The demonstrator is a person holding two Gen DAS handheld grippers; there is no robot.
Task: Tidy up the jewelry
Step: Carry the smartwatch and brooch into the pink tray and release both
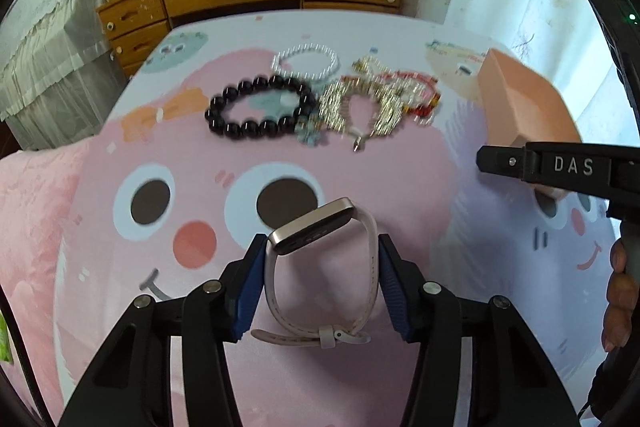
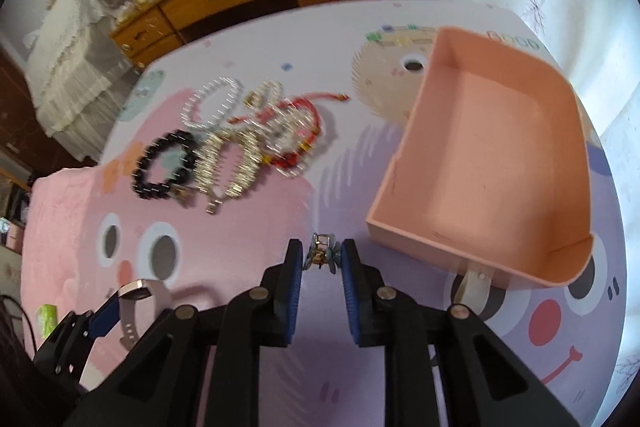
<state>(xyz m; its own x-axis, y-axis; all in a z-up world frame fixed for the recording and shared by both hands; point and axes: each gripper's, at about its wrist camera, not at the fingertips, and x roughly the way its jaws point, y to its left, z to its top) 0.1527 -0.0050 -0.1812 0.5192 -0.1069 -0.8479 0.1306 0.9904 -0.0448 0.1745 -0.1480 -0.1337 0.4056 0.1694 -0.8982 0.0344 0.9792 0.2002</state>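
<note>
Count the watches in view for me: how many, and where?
2. One watch, pale strap and silver case, sits between the left gripper's jaws. A second watch pokes out from under the near edge of the pink tray, mostly hidden. Others could be buried in the tangled bracelet pile.

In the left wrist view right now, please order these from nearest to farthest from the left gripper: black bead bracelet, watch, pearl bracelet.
1. Watch, between the fingers of the left gripper.
2. Black bead bracelet, farther up, left of the pile.
3. Pearl bracelet, just behind it.
</note>
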